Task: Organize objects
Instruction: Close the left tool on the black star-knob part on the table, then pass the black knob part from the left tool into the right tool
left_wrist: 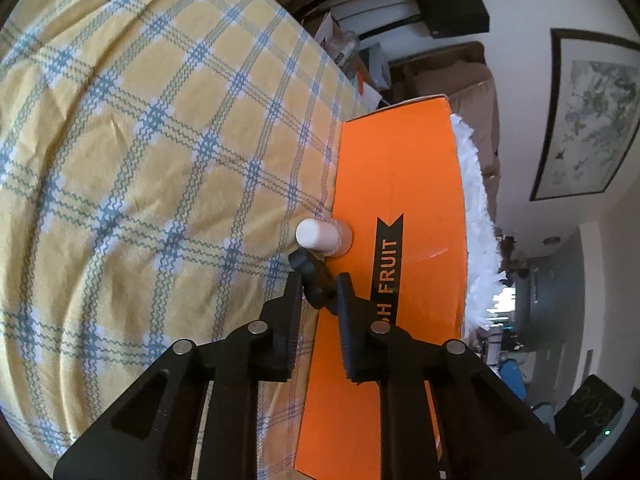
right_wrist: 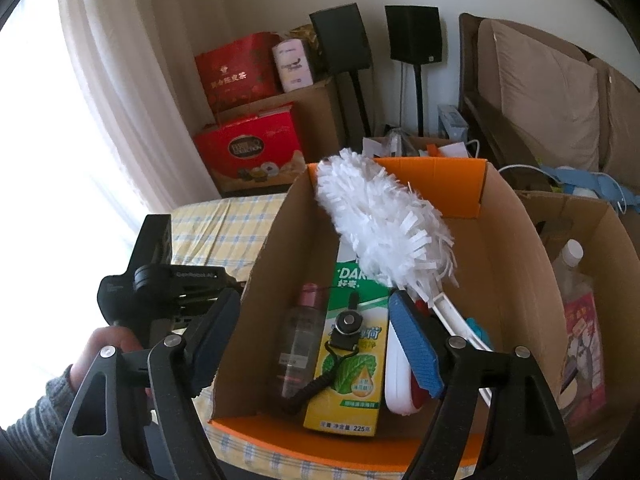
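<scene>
From the left wrist, the left gripper (left_wrist: 318, 286) is clenched on a small black clip-like object (left_wrist: 314, 282), pinched between its pads, with the rest of it sticking out past the fingertips. This happens just outside the orange box (left_wrist: 400, 184), against its outer wall marked FRUIT. A small white-capped bottle (left_wrist: 323, 235) lies on the yellow checked tablecloth (left_wrist: 140, 160), touching the foot of that same wall. White duster fringe (left_wrist: 476, 216) shows over the box's far rim. So at least two pieces are not yet inside: the black one is in hand, the bottle untouched.

From the right wrist, the right gripper (right_wrist: 316, 344) hangs released above the near edge of the open box (right_wrist: 264, 280), its blue pads spread wide with nothing between them. Packed inside already are a white feather duster (right_wrist: 384, 216) leaning toward the far corner, a green and yellow toothpaste carton (right_wrist: 352, 360), a clear bottle with a pink cap (right_wrist: 300, 344) beside it toward the left wall, a black lanyard clip with a coiled cord (right_wrist: 344, 332) on the carton, and a white and red item (right_wrist: 398, 384) by the right pad. The other hand (right_wrist: 108, 344) and its tool sit outside the left wall.

The sorting looks well advanced; the held piece and the loose bottle appear to be what remains.
</scene>
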Tool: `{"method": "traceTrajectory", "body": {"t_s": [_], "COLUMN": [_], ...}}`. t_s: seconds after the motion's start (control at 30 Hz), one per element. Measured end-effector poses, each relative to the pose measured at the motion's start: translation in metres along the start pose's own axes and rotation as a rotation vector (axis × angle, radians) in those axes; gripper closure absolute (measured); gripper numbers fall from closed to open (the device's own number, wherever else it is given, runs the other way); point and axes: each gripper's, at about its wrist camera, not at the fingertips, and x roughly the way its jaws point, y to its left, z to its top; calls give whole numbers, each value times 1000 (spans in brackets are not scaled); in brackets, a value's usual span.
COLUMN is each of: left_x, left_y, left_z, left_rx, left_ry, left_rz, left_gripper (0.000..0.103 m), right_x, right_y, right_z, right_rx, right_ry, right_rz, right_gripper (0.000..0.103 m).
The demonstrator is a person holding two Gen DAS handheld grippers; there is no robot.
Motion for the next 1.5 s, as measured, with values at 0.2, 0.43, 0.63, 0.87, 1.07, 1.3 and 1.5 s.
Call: {"method": "traceTrajectory", "body": {"t_s": [0.2,0.43,0.63,0.87,1.07,1.3,1.5], "left_x": [-18,-55,-86,-116,-128,-127,-127], "left_y": [-5,-9,-29,-57,-70,-75,-76], "left_z": [-2,-11,-19,-28,-32,-38,-42], "left_rx": [59,128,216,317,374,412,429], "left_ry": [-19,-37,-26,-7,15,33,43], "left_rz": [13,1,-47,-95,-101,-89,-82], "left_gripper": [94,94,94,94,94,94,93], "right_x": [0,8,26,45,49,57,59], "right_y": [10,31,56,83,96,102,105], "right_z": [5,7,2,-3,-7,-8,-11], "right_rx": [-41,-94,-162,-281,-365,-405,-421], "right_ry": [1,20,49,64,54,82,95], "right_rz": [-1,49,148,197,217,212,217], "right_gripper": [26,31,37,43,46,56,67]}}
